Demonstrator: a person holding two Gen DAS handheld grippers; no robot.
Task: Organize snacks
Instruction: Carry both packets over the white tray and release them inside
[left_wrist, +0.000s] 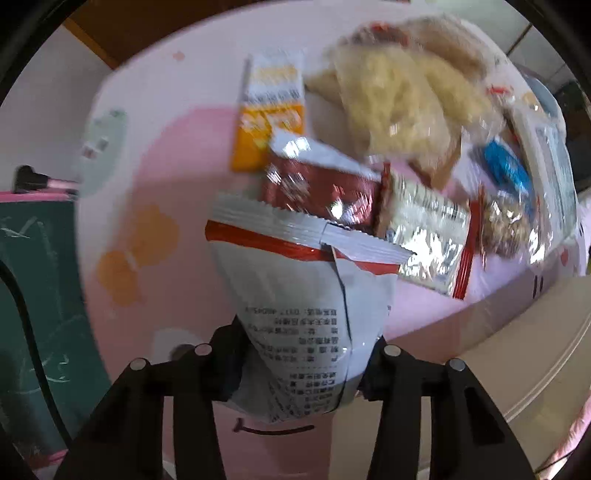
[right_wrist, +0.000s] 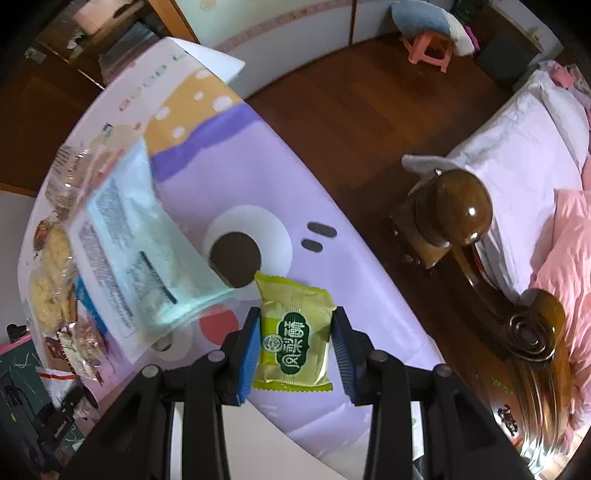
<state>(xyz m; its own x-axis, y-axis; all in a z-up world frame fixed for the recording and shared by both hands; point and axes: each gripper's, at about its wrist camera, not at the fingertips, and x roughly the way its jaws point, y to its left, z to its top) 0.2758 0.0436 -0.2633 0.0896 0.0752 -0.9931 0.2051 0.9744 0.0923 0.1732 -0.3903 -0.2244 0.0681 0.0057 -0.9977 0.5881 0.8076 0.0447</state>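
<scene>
A pink stool (right_wrist: 428, 50) stands at upper centre; a bed (right_wrist: 517, 147) with a carved wooden footboard (right_wrist: 454, 214) fills the right.

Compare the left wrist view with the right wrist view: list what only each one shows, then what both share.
Only the left wrist view: the left claw shut on a white printed packet, an orange sachet and a dark red foil packet.

Only the right wrist view: the right claw shut on a green-yellow snack packet, a wooden bedpost, a pink stool and a bed.

Both: the cartoon-printed table and a clear bag of pale yellow snacks.
</scene>
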